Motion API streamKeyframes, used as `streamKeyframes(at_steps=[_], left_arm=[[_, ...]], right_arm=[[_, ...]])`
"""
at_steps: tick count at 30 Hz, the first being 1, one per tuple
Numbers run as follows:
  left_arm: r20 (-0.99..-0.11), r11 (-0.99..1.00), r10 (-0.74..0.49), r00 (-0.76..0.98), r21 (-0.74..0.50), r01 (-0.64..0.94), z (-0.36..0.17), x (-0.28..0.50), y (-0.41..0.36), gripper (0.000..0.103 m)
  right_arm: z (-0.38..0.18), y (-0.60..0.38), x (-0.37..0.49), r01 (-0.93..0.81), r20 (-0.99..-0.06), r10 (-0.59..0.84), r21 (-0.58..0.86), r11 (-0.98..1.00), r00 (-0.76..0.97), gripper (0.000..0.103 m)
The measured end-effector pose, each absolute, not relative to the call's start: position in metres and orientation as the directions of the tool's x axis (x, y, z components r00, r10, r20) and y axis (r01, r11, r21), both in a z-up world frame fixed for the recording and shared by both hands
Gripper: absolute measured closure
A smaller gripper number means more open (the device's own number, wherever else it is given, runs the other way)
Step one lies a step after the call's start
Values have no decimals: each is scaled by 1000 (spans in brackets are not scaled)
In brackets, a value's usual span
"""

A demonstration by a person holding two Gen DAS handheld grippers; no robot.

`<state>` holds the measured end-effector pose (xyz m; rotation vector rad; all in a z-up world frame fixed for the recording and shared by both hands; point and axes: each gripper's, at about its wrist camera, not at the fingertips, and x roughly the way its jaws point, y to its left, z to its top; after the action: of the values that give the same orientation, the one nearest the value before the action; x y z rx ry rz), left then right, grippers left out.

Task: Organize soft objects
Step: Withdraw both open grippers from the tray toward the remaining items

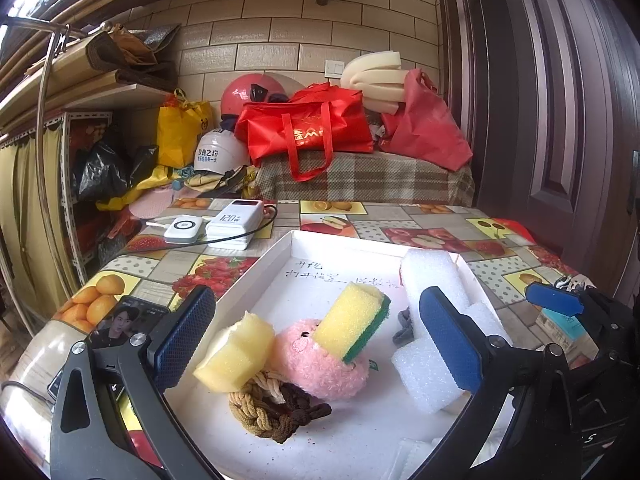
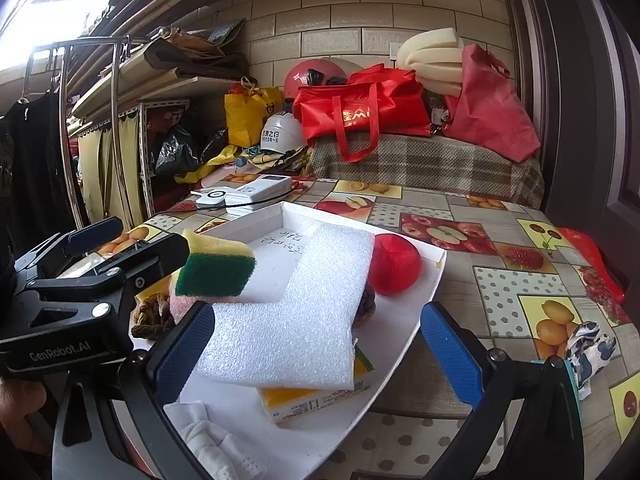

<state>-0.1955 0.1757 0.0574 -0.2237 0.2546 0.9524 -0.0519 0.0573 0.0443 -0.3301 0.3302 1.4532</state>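
Both claws spread, nothing between the pads.

Left claw [image 1: 316, 340]: blue-padded fingers [image 1: 184, 336] set wide apart, tips angled down and forward. Right claw [image 2: 320, 352]: same wide stance, empty. Left claw's black body shows at left edge of right wrist view, above the person's hand [image 2: 18, 408].

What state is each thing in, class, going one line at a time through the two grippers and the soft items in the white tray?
left gripper: open, holding nothing.
right gripper: open, holding nothing.
white tray: open-topped, loaded.
yellow-green sponge: tilted, propped on the pink plush.
pink plush: lying in the tray.
braided rope: heaped, partly under the yellow foam block.
yellow foam block: tilted on the rope.
white foam sheet: lying over a packet.
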Motion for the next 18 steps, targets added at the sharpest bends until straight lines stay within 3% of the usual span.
streamKeyframes(at_steps=[6,10,13,18], left_arm=[[-304,573,767,565,-71,-816,59,-196,172,0],[-287,594,761,581,-51,-803,60,-193,165,0],[-283,632,736,615,-39,-774,61,-188,158,0],[-288,728,652,701,-18,-685,62,-173,134,0]], right_arm=[[45,19,-15,-983,-390,912,70,168,128,0],[47,-26,33,-942,-378,883,76,328,277,0],[43,-55,79,-881,-454,805,83,465,382,0],[25,-79,135,-822,-612,693,121,557,380,0]])
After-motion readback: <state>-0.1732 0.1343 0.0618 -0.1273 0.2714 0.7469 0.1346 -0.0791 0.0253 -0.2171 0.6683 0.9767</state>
